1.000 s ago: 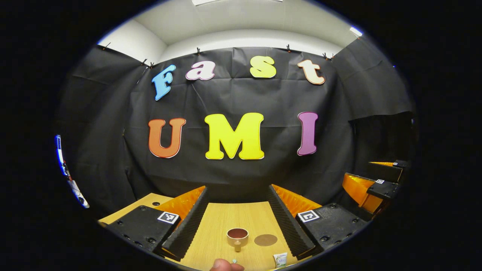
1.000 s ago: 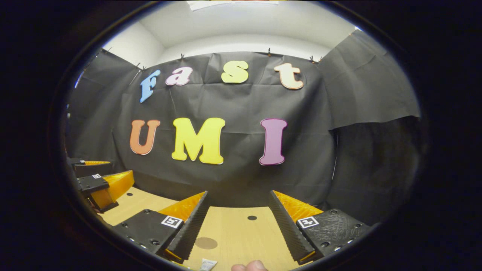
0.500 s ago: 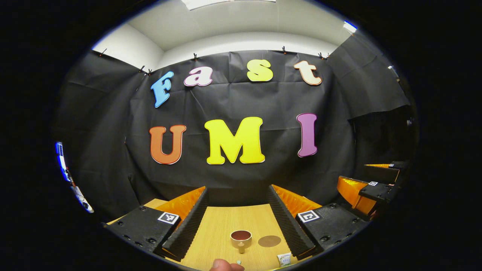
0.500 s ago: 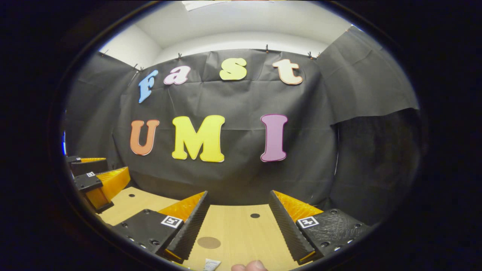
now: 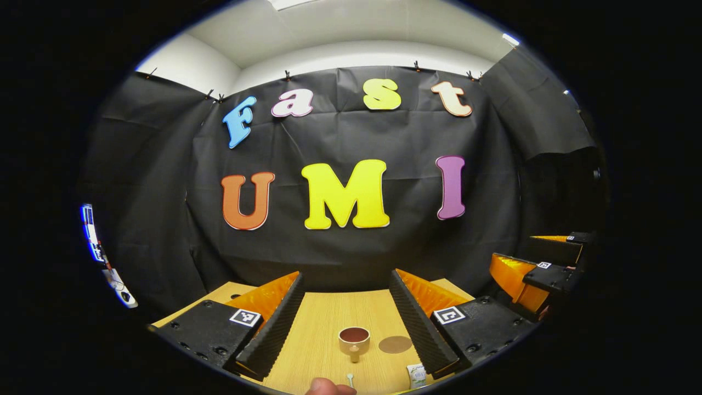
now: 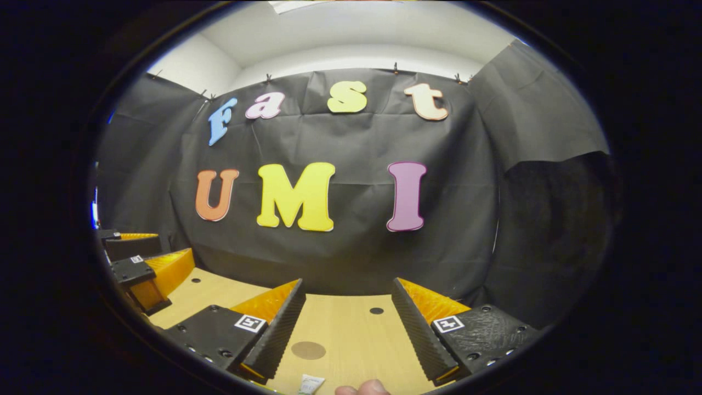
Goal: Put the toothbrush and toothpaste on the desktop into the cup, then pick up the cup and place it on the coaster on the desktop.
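Left gripper view — cup (image 5: pixel 354 340) between open tool (image 5: pixel 346 285) fingers, coaster (image 5: pixel 395 344) beside

Evenly lit booth seen through two fisheye lenses, sharp in the middle and bent at the rims.

Light comes from ceiling panels (image 5: pixel 290 3) at the top of both views, leaving the white ceiling bright and the black cloth wall (image 5: pixel 351 137) matte, without glare. The wooden surface (image 6: pixel 351 334) is softly lit; the cup (image 5: pixel 354 340) casts almost no shadow. Straight lines bow outward toward the edges, where the picture darkens and softens. The centre shows no motion blur.
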The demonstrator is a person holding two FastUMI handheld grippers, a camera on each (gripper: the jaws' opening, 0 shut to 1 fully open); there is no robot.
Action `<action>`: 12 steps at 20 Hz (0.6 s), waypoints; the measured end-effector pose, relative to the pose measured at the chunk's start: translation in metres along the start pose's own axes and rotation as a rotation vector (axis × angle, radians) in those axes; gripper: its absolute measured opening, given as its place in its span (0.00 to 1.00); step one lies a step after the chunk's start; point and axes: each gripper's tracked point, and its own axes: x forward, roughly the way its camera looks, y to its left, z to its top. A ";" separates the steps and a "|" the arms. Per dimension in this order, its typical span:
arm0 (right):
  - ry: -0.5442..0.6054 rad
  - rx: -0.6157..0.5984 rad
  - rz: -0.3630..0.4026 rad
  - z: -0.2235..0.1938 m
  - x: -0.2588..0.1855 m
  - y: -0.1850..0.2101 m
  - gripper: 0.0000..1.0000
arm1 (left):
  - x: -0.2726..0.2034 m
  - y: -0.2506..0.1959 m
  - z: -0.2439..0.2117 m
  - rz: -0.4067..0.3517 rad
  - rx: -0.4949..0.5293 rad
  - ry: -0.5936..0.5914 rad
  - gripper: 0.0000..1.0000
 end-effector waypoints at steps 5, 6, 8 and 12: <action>0.094 -0.008 0.027 -0.035 0.009 -0.008 0.92 | -0.012 -0.003 -0.053 -0.021 0.001 0.180 0.98; 0.106 -0.008 0.024 -0.043 0.010 -0.010 0.97 | -0.015 -0.004 -0.064 -0.021 -0.008 0.219 0.98; 0.137 -0.011 0.029 -0.057 0.009 -0.011 0.95 | -0.021 -0.003 -0.090 -0.021 -0.021 0.324 0.99; 0.180 -0.043 0.046 -0.081 0.008 -0.009 0.95 | -0.039 -0.004 -0.147 -0.029 -0.056 0.552 0.99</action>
